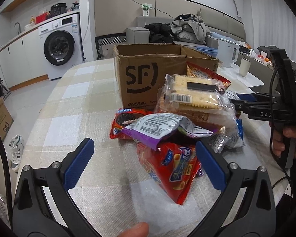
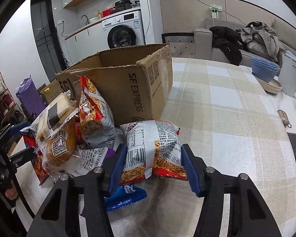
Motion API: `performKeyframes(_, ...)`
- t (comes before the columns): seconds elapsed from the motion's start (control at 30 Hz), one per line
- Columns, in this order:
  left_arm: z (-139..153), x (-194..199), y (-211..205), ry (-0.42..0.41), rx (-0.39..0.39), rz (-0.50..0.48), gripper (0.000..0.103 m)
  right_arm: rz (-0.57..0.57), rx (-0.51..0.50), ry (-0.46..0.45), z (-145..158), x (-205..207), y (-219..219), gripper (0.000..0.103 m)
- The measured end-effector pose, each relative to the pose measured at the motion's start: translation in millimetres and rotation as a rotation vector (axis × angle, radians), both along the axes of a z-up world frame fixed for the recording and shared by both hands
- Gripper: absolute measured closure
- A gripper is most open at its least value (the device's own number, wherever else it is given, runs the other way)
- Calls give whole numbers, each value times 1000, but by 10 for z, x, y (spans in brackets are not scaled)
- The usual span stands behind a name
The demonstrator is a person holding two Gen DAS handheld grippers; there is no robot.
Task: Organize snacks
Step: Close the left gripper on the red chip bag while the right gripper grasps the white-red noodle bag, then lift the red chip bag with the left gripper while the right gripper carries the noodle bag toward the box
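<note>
Fingers [image 2: 184, 169] of the right gripper [image 2: 154, 165] are closed on a noodle-snack bag [image 2: 154, 148] beside the cardboard box [image 2: 128, 86]; the left gripper [image 1: 144, 164] is held spread and empty above a red snack packet [image 1: 171, 167]. Little appears done: most snacks are piled on the tabletop [image 1: 79, 102], and the box interior cannot be seen.

Matt corrugated cardboard box [image 2: 128, 83]; glossy crinkled plastic snack packets [image 1: 167, 130]; woven cloth tablecloth [image 2: 227, 118].

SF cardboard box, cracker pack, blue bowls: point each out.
SF cardboard box [image 1: 142, 79], left wrist view, printed front wall.
Cracker pack [image 1: 195, 96], left wrist view, clear top wrapper.
Blue bowls [image 2: 263, 69], right wrist view, outer side.
</note>
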State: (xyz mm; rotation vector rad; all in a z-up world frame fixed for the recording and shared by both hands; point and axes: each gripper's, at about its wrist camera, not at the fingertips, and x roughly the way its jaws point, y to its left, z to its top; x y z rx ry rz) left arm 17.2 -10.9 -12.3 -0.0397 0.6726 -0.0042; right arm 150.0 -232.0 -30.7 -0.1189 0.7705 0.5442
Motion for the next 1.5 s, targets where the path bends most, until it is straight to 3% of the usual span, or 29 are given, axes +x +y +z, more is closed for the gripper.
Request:
performKeyframes(0.43,-160,93,56,86,-120,-8,1,1,-11,-4,14,-103,-40,50)
performKeyframes(0.63,-258,177,119,117,-223,-62,28,2,-14,-3,11,-91,-34,50)
performKeyframes(0.8,-269,182,95,117,-221,-89,54,2,-12,-4,13,-91,-39,50)
performKeyframes(0.87,-273,180,118,109,-233,-94,57,2,-11,-3,12,-88,-35,50)
performKeyframes(1.13,-200,68,132,77,-246,-116,61,4,7,15,-9,-48,-76,49)
performKeyframes(1.5,-98,-66,181,53,-236,-120,62,-9,55,118,-136,171,-74,41)
